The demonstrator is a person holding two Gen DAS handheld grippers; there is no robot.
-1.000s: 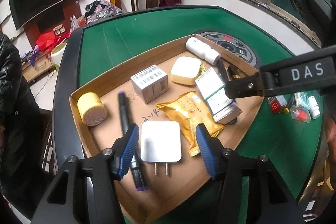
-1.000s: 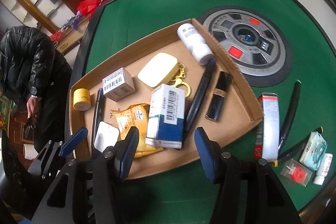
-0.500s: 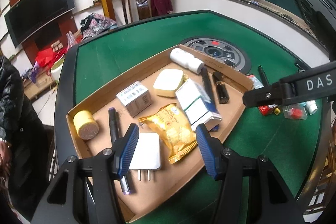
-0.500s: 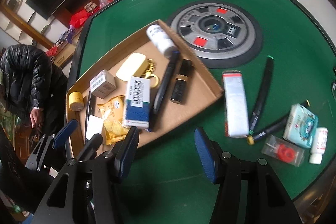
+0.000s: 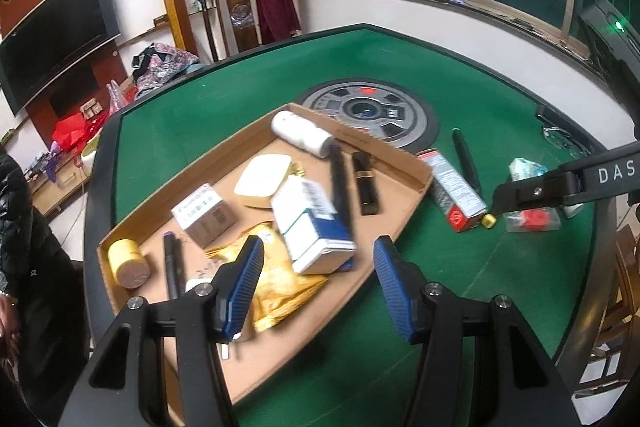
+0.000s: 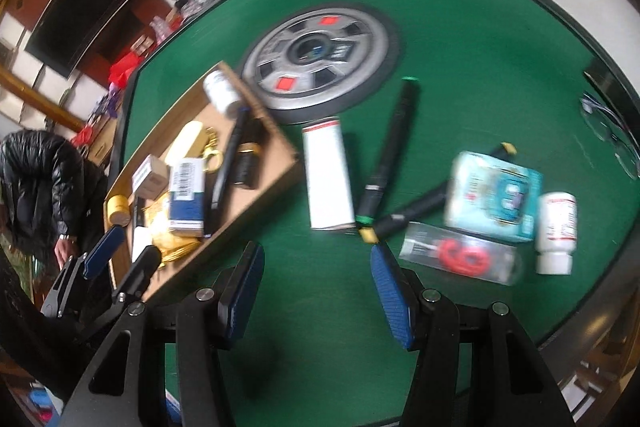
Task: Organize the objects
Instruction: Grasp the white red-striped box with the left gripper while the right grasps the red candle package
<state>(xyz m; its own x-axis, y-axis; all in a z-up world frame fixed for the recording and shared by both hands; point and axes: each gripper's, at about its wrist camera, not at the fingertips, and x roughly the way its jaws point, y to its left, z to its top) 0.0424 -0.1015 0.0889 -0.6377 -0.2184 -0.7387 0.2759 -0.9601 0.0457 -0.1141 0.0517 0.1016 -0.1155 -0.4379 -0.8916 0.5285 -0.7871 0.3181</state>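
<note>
On the green felt table lies a shallow brown cardboard tray crowded with a white bottle, cream case, blue-and-white box, yellow snack packet and black pens. Beside it, loose on the felt, sit a long white box, two black markers, a teal packet and a small white bottle. Left gripper and right gripper both hang with jaws apart, holding nothing.

Two white bottles, one cardboard tray (holding roughly ten items).
</note>
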